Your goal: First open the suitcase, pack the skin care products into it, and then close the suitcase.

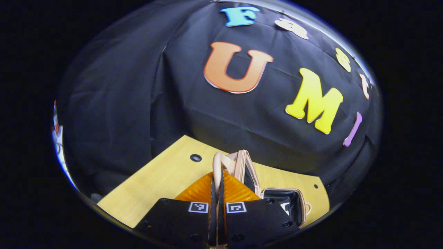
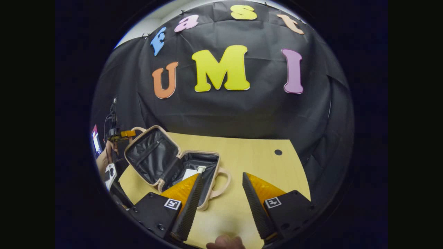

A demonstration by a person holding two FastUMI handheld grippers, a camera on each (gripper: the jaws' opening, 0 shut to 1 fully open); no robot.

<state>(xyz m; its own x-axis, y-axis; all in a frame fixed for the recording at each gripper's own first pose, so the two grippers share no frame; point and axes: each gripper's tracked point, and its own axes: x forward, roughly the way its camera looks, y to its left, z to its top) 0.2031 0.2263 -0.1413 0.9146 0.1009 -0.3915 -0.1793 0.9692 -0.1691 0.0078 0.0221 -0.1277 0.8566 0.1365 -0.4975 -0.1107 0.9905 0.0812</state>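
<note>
Your small beige hard-shell suitcase (image 2: 173, 162) lies open on the pale wooden table (image 2: 249, 152), lid propped up on its far-left side.

Inside the black-lined base sits what looks like a white skin care bottle (image 2: 200, 169), though it is small and partly hidden. Your left gripper (image 1: 217, 193) is clenched on the beige lid edge (image 1: 218, 166), both fingers pressing it. Your right gripper (image 2: 221, 193) hangs released over bare tabletop just beside the case's handle (image 2: 225, 181).

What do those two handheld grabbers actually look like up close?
Each has two wedge-shaped fingers on black blocks with screw holes, each block bearing a small square black-and-white marker. On the right gripper the fingers' inner faces are ribbed. On the left gripper they taper likewise.
</note>
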